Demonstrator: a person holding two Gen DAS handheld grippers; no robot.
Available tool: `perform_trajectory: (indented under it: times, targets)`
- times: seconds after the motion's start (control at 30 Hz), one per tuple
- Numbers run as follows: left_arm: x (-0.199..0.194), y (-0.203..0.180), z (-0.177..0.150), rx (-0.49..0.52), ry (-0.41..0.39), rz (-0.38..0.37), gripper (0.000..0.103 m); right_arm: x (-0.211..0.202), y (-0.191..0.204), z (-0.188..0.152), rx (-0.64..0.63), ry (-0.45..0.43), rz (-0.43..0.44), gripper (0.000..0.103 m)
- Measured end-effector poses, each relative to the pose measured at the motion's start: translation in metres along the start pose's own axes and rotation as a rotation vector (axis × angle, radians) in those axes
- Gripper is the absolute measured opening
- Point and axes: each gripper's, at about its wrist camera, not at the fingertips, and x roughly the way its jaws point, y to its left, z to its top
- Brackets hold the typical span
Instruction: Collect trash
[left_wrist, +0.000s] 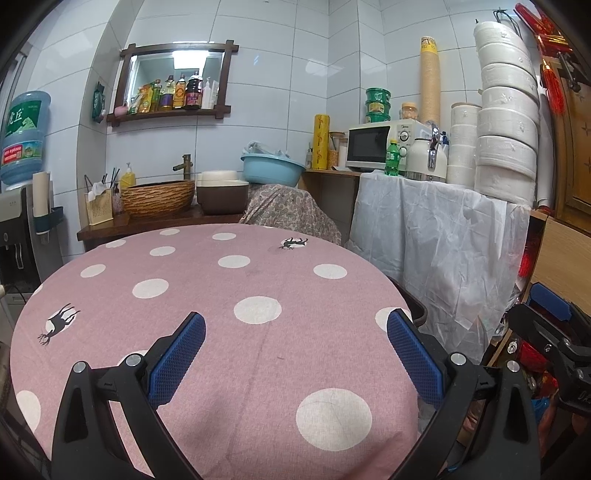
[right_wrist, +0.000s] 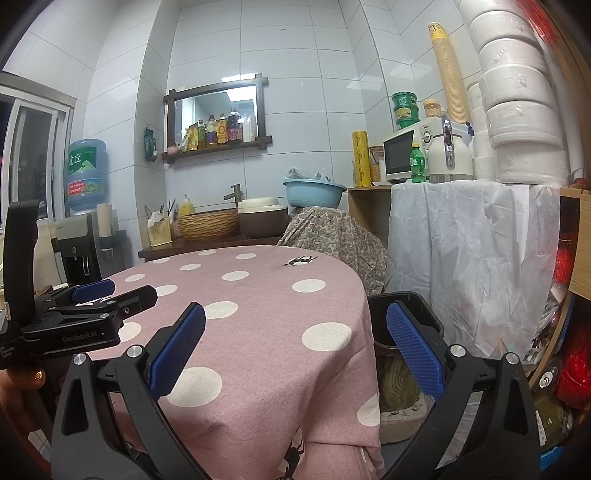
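A round table with a pink polka-dot cloth fills the left wrist view; I see no trash on it. My left gripper is open and empty above the cloth; it also shows at the left of the right wrist view. My right gripper is open and empty at the table's right edge, its right finger over a dark bin that stands on the floor beside the table. The bin's rim shows in the left wrist view. The right gripper also appears at the right of that view.
A cabinet draped in white plastic sheet stands behind the bin, carrying a microwave, a green bottle and stacked white containers. A sink counter with a woven basin and a blue bowl lies behind the table.
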Motion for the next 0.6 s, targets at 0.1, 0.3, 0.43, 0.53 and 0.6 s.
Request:
perform_trajectory:
  times: [0.1, 0.3, 0.43, 0.53, 0.6]
  targets:
    - [0.0007, -0.0028, -0.0021, -0.001, 0.006, 0.003, 0.098, 0.0004, -0.0003, -0.0001, 0.003, 0.004, 0.002, 0.097]
    - [0.001, -0.0049, -0.0017, -0.002, 0.01, 0.008, 0.098, 0.0005, -0.0014, -0.0001, 0.002, 0.001, 0.003, 0.097]
    - [0.0008, -0.0055, -0.0014, -0.003, 0.01, 0.011, 0.098, 0.0, -0.0015, -0.0003, 0.0, 0.002, 0.007, 0.097]
    - [0.0007, -0.0063, -0.0012, -0.003, 0.009, 0.013, 0.098, 0.0006, -0.0029, -0.0002, -0.002, 0.003, 0.011, 0.097]
    - [0.0006, -0.0059, -0.0012, -0.003, 0.009, 0.012, 0.098, 0.0004, -0.0036, -0.0006, -0.003, 0.003, 0.012, 0.097]
